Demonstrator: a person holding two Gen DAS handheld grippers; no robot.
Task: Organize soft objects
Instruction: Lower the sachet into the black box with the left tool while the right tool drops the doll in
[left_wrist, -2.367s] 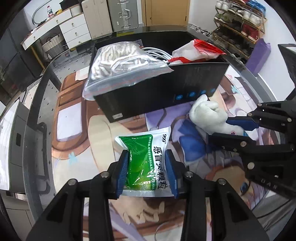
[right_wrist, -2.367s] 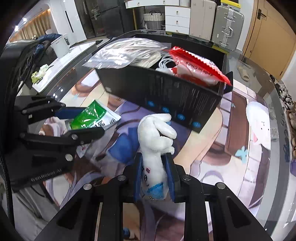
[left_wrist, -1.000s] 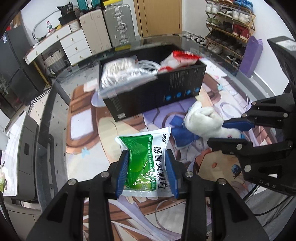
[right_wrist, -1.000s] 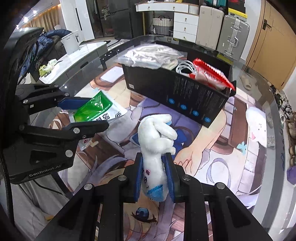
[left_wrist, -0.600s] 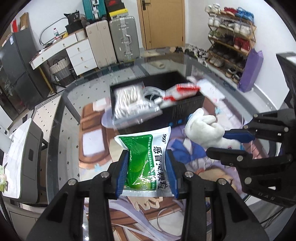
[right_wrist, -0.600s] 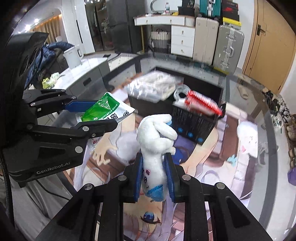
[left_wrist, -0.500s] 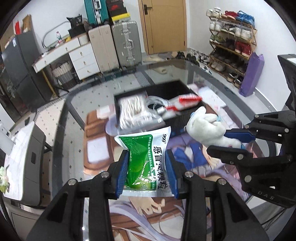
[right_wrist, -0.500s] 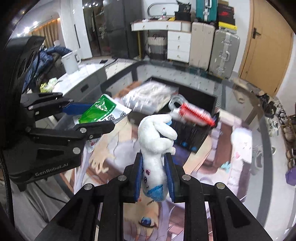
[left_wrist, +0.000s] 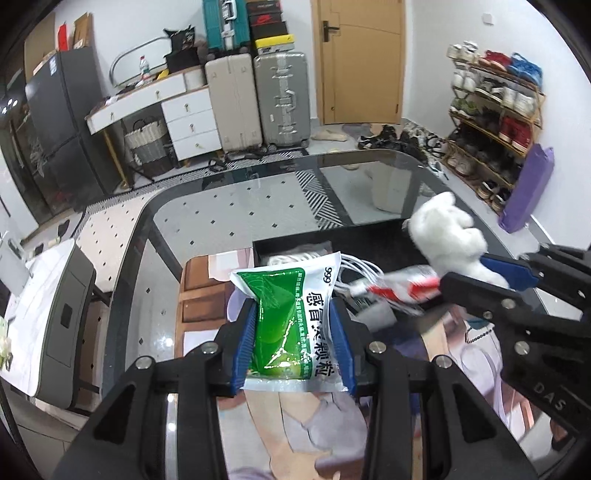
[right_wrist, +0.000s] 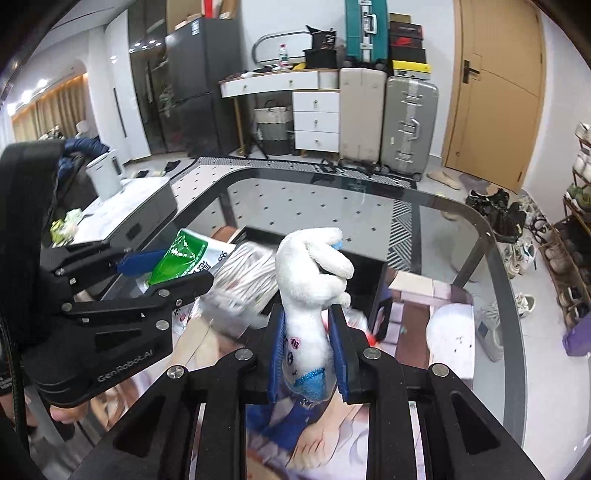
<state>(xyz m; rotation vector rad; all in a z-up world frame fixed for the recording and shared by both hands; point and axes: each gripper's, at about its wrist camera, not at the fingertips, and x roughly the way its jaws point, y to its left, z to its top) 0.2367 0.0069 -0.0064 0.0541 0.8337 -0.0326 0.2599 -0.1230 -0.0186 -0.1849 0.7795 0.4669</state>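
Risen since before, both grippers, with the black box (left_wrist: 373, 243) now lower and farther off. Left gripper (left_wrist: 293, 341) pinching green sachet (left_wrist: 291, 325); right gripper (right_wrist: 308, 352) clamped on white plush toy (right_wrist: 310, 291), both aloft near box.

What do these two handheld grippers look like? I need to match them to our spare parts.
Both the left gripper and right gripper are matte black linkages with silver screws and blue pads lining the jaws. The left's side reads "GenRobot.AI"; the right's shows "DAS".

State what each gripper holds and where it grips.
Left gripper: green sachet, by its lower half. Right gripper: white plush toy, by its lower body.
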